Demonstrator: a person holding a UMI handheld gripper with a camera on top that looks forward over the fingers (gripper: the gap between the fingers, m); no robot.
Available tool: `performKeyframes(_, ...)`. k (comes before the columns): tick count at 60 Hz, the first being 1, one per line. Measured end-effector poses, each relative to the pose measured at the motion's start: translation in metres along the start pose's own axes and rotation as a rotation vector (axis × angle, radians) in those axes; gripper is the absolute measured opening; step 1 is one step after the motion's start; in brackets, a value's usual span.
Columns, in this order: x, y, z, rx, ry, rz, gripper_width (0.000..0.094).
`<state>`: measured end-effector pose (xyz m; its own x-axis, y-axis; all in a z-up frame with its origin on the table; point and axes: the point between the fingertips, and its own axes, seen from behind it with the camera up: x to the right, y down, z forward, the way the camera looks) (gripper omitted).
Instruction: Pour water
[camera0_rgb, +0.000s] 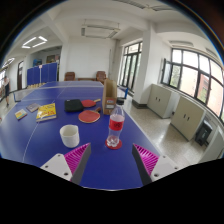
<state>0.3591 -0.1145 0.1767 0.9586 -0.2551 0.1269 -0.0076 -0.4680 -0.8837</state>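
The gripper (112, 158) is open and holds nothing. Its two pink pads sit wide apart. Just ahead of them, a bit to the right of the middle, a clear water bottle (116, 126) with a red label stands upright on the blue desk (150, 125). A white cup (69, 135) stands near it to the left. Farther back lie a red paddle (89, 116), a yellow book (46, 112) and a black case (74, 104).

The bottle looks like thin plastic, so it may be light, smooth and a little squishy. The best place to hold it is probably the middle, around the label, with a gentle squeeze.
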Motion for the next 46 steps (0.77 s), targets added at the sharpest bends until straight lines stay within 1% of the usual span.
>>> performKeyframes(7, -0.022, 0.023, -0.09, -0.021, -0.036, -0.002, 0.085)
performKeyframes(12, -0.036, 0.033, -0.151, -0.017, -0.048, -0.009, 0.0848)
performKeyframes(17, -0.046, 0.043, -0.204, 0.001, -0.053, -0.007, 0.0846)
performKeyframes(25, -0.057, 0.059, -0.276, 0.001, -0.069, -0.023, 0.0847)
performKeyframes(32, -0.064, 0.076, -0.314, -0.006, -0.095, -0.033, 0.0846)
performKeyframes(36, -0.064, 0.083, -0.329, -0.007, -0.084, -0.033, 0.0847)
performKeyframes(46, -0.055, 0.079, -0.349, 0.019, -0.067, -0.043, 0.0846)
